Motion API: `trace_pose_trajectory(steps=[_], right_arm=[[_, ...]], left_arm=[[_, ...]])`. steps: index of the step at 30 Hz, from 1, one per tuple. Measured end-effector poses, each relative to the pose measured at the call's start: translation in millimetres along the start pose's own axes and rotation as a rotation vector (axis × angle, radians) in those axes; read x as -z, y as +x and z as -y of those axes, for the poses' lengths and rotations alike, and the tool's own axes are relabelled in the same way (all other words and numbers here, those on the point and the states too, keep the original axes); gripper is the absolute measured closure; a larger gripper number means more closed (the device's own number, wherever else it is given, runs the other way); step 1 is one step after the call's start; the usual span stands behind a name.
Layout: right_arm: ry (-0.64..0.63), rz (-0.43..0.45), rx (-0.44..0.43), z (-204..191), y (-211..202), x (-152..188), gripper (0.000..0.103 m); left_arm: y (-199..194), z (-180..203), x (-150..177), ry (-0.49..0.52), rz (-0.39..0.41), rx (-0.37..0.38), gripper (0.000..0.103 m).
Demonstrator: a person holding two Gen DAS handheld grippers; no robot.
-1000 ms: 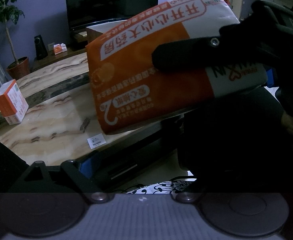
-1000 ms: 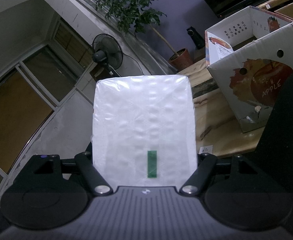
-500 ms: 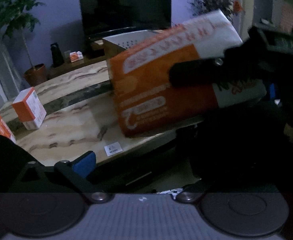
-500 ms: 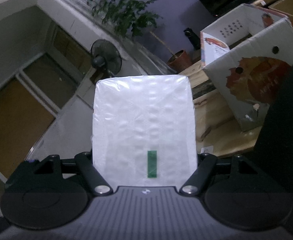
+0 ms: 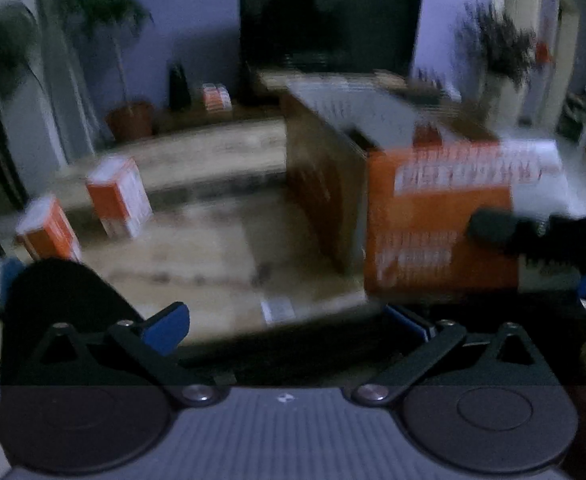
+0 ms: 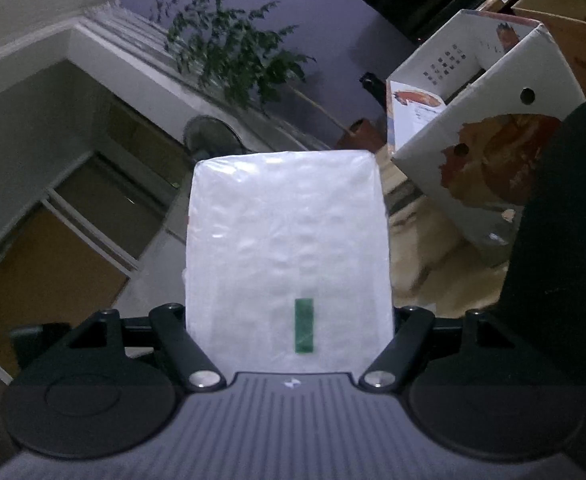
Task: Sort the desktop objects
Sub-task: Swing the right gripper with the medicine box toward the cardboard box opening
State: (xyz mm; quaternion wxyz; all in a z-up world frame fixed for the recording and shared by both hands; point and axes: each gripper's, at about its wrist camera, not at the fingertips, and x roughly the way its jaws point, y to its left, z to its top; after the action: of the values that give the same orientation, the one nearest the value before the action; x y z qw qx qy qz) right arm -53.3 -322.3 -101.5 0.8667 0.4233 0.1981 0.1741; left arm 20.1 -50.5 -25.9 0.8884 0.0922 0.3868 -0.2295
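Note:
An orange and white tissue pack hangs at the right of the blurred left wrist view, in front of an open cardboard box. The right gripper's black finger lies across its face. In the right wrist view the pack's white wrapped underside with a green tab fills the space between the fingers, and my right gripper is shut on it. My left gripper stands wide open, blue pads showing and nothing between them, below and left of the pack.
Two small orange boxes stand on the marbled table at the left. A white apple carton sits on the table to the right of the held pack. A dark shape blocks the right edge. A television and a potted plant stand behind.
The left gripper has drawn up and away from the pack, which now looks smaller and lower right; its blue pads have come into view. The right gripper keeps its hold, slightly rolled.

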Motion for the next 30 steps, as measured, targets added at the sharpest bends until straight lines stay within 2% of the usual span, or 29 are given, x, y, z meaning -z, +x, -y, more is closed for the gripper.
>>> trace_pose_trajectory(steps=[5, 10, 13, 17, 25, 30], right_arm=[[0.041, 0.026, -0.008, 6.3, -3.8, -2.9, 0.028], [0.045, 0.027, -0.014, 8.3, -2.8, -4.1, 0.028], [0.05, 0.029, -0.019, 9.4, -3.4, -4.7, 0.028], [0.059, 0.032, -0.029, 10.3, -5.2, -5.1, 0.028], [0.086, 0.032, -0.074, 13.7, -7.0, -6.5, 0.028], [0.095, 0.026, -0.102, 14.2, -7.4, -6.2, 0.028]], left_arm=[[-6.0, 15.0, 1.4, 0.073, -0.048, 0.004, 0.001], [-9.4, 20.7, 3.5, 0.042, -0.105, 0.08, 0.002], [-12.9, 21.2, 4.3, 0.024, -0.108, 0.096, 0.011], [-19.4, 29.9, 5.6, 0.06, -0.105, 0.095, 0.017], [-16.6, 30.5, 6.7, 0.069, -0.107, 0.07, 0.018], [-15.2, 33.0, 6.3, 0.073, -0.132, 0.051, 0.021]])
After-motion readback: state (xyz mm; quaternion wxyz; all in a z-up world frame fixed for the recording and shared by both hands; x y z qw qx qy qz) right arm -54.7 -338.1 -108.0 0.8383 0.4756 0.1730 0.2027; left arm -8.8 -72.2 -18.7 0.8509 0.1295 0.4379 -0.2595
